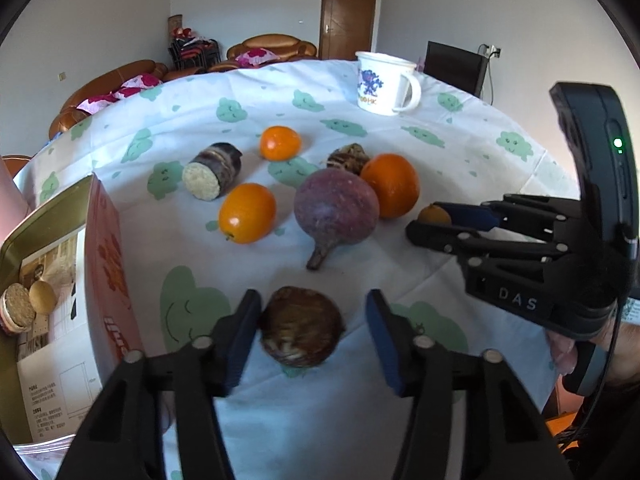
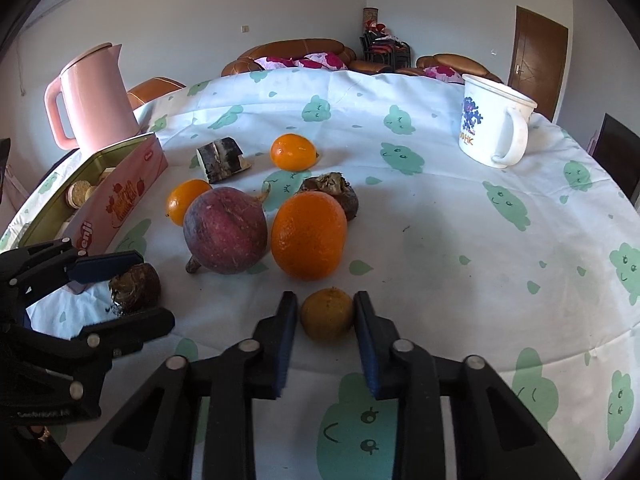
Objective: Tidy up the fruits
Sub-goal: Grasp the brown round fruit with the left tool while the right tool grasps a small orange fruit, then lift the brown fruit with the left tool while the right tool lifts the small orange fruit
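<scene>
Your left tool (image 1: 310,330) straddles a brown, rough-skinned round root (image 1: 302,326) lying on the desk's white cloth with green cloud prints (image 2: 440,240); its left pad touches the root, while a gap shows between the root and the right pad, so the jaws stand spread around it and are not pinching. Your right tool (image 2: 326,314) is pressed onto a small dull-orange round fruit (image 2: 327,313), both blue pads against its sides, the fruit resting on the cloth. Just beyond it sit a large bright orange (image 2: 309,236) and a dark red round vegetable with a stubby tail (image 2: 225,230), close beside each other. Farther back lie two small glossy orange citrus fruits (image 2: 293,152) (image 2: 186,200), a cut piece of dark-skinned cane with a pale face (image 1: 212,176), and another brown husked root (image 2: 332,194). At the left edge stands an open pink tin box holding biscuits (image 2: 120,196), with a pink plastic kettle (image 2: 90,96) behind it. A white printed mug (image 2: 494,120) stands well apart at the far right.
</scene>
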